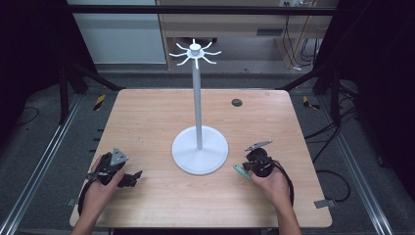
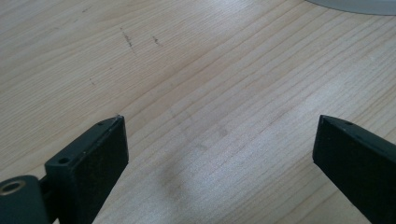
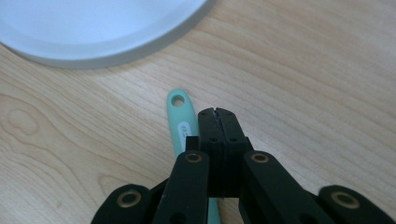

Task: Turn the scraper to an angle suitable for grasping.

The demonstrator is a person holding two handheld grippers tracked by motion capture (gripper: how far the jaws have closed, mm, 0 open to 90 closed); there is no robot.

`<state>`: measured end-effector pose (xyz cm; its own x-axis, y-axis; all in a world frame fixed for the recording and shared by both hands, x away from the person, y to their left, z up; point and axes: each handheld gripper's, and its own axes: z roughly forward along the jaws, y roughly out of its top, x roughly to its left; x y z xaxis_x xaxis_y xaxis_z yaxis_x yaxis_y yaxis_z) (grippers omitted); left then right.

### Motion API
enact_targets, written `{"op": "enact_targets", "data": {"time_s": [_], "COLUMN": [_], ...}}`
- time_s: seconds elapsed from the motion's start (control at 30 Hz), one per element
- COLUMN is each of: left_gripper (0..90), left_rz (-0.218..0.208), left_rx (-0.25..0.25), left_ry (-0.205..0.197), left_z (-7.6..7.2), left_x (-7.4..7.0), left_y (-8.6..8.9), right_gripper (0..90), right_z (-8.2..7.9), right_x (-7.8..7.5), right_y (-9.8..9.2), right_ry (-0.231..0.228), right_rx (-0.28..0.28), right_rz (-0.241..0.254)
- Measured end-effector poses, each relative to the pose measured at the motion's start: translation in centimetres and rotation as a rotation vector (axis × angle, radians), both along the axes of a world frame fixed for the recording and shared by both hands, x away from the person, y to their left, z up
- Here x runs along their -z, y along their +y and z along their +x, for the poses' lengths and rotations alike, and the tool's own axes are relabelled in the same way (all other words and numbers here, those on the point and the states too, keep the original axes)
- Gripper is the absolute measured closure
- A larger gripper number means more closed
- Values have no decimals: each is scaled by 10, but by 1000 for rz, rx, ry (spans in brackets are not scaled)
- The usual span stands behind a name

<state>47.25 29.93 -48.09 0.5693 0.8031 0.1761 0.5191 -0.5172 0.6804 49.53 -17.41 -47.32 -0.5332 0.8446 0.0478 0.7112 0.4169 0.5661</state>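
Pale wood table (image 1: 147,117) with a white hook stand (image 1: 199,147) mid-board, and the right gripper (image 3: 218,112), jaws pressed together, hovers over the mint handle (image 3: 180,114) just beside the base, needing to spread before pinching it, left gripper (image 2: 219,140) spread idle.

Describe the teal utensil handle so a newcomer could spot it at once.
Start at the white stand in the middle of the table. Right of its round base, under the shut right gripper, lies the teal handle, the only coloured item, with a hanging hole at its end.
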Motion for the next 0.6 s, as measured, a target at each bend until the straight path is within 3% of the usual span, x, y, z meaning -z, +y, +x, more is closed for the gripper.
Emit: {"op": "enact_targets", "data": {"time_s": [0.07,0.33,0.6], "left_gripper": [32,32,32], "left_rz": [1,9,5], "left_rx": [-1,3,1], "left_ry": [-1,1,-1], "left_z": [0,-1,-1], "left_x": [0,0,0], "left_y": [0,0,0], "right_gripper": [892,680,624], "right_z": [-1,-4,-5], "right_x": [-2,-22,-34], "right_y": [2,17,19], "right_ry": [-9,-71,-117], "right_rx": [5,-21,-49], "right_rz": [-2,-33,-30]}}
